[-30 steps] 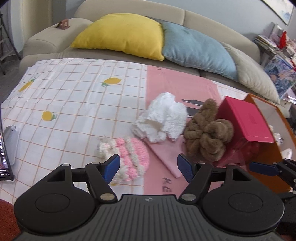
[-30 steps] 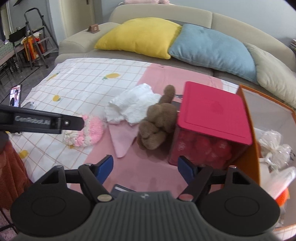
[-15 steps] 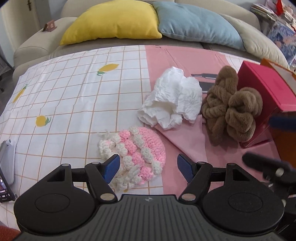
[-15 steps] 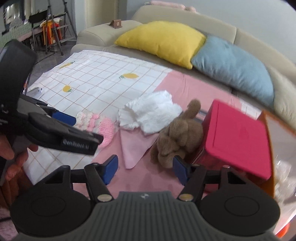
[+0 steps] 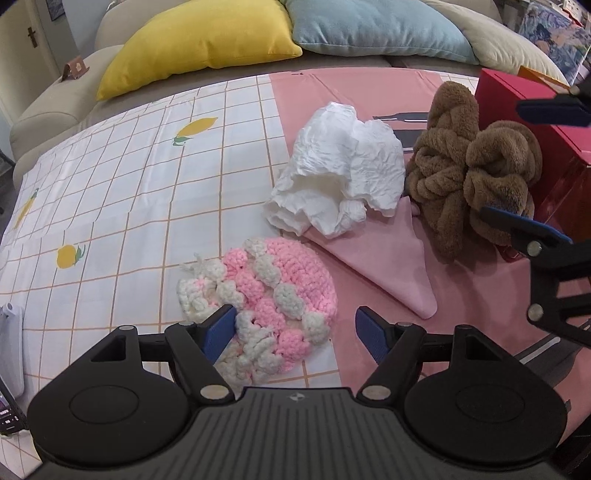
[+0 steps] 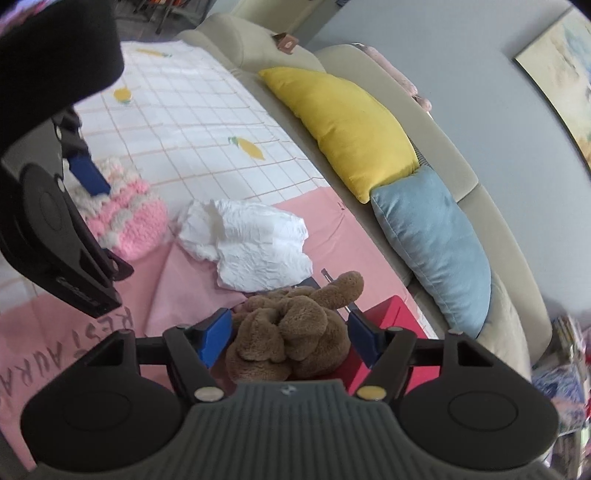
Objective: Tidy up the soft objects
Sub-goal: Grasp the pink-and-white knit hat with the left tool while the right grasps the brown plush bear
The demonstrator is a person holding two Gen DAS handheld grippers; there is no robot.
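Observation:
A pink and cream crocheted hat (image 5: pixel 266 295) lies on the cloth-covered table, and my left gripper (image 5: pixel 295 330) is open with the hat's near part between its fingers. A crumpled white cloth (image 5: pixel 340 177) lies behind it, beside a brown knotted plush (image 5: pixel 469 177). My right gripper (image 6: pixel 288 336) is open, with its blue pads on either side of the brown plush (image 6: pixel 291 332). The hat (image 6: pixel 125 218) and white cloth (image 6: pixel 251 243) also show in the right wrist view.
A red box (image 5: pixel 546 122) stands right behind the plush. A folded pink napkin (image 5: pixel 388 258) lies under the white cloth. A sofa with yellow (image 5: pixel 199 40) and blue (image 5: pixel 376 26) cushions runs along the table's far edge. A white device (image 5: pixel 11 347) lies at the left.
My left gripper has moved forward and down over the crocheted hat. My right gripper has swung in around the brown plush.

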